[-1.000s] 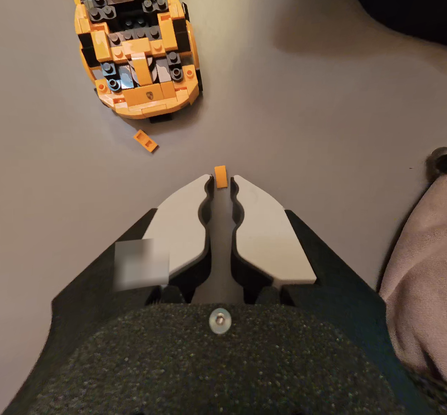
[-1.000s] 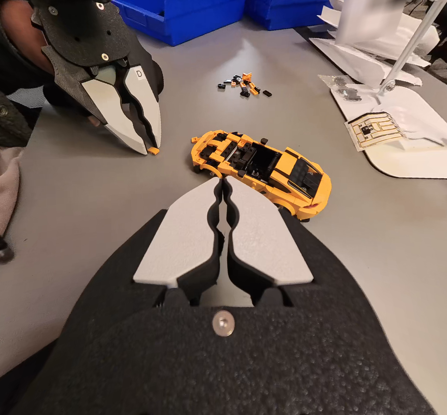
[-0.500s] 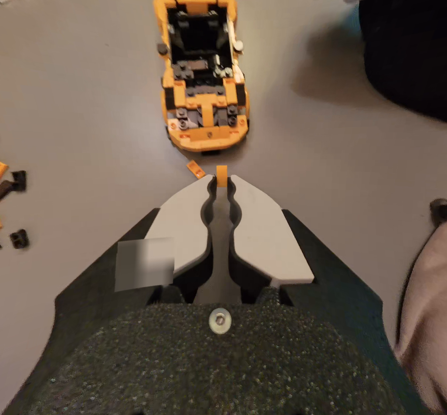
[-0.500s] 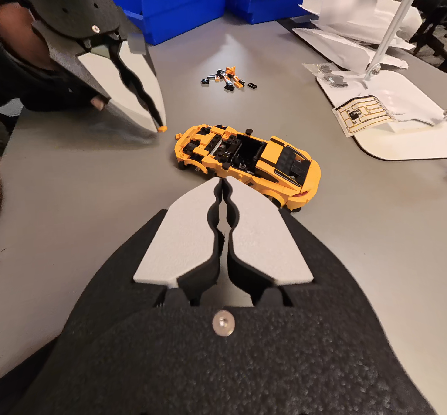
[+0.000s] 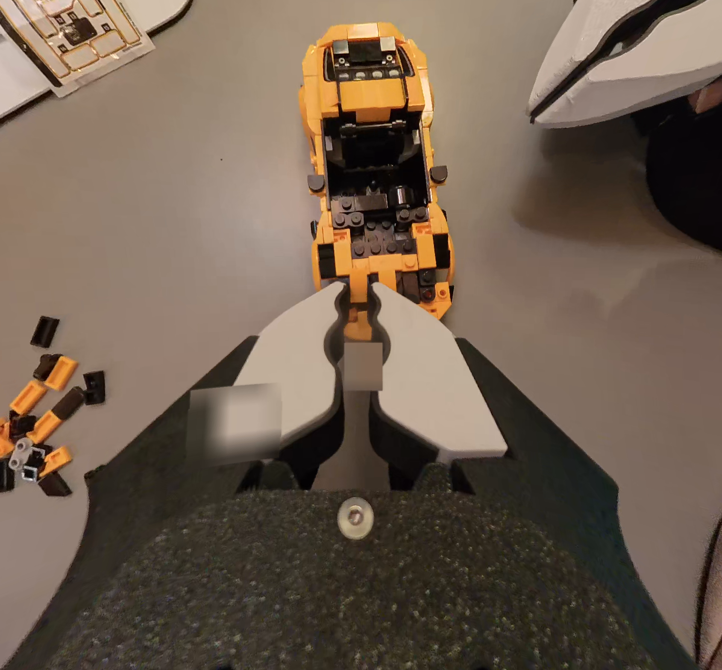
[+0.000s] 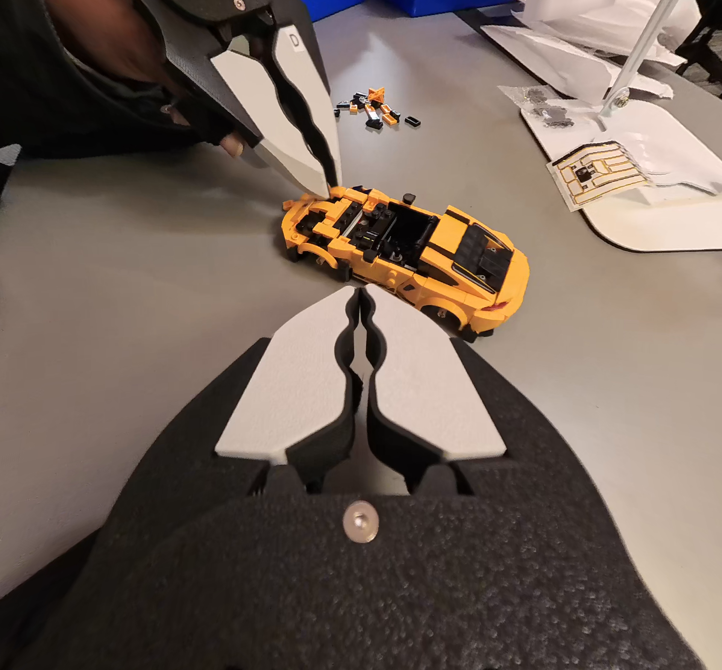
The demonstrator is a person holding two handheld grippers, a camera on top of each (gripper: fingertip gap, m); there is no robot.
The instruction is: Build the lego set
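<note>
The left gripper [image 5: 358,292], closed on a small orange piece [image 5: 358,288], has travelled from bare tabletop [image 5: 156,221] a second ago to the front end of the orange lego car [image 5: 377,167], which sits at centre frame; whether the piece has seated cannot be told. The right gripper [image 6: 359,292] is shut and empty, hovering just short of the car's side at mid-frame, as before. Judged: placement on the hood is under way, with loose pieces [image 5: 39,417] at the lower left edge still to fit.
</note>
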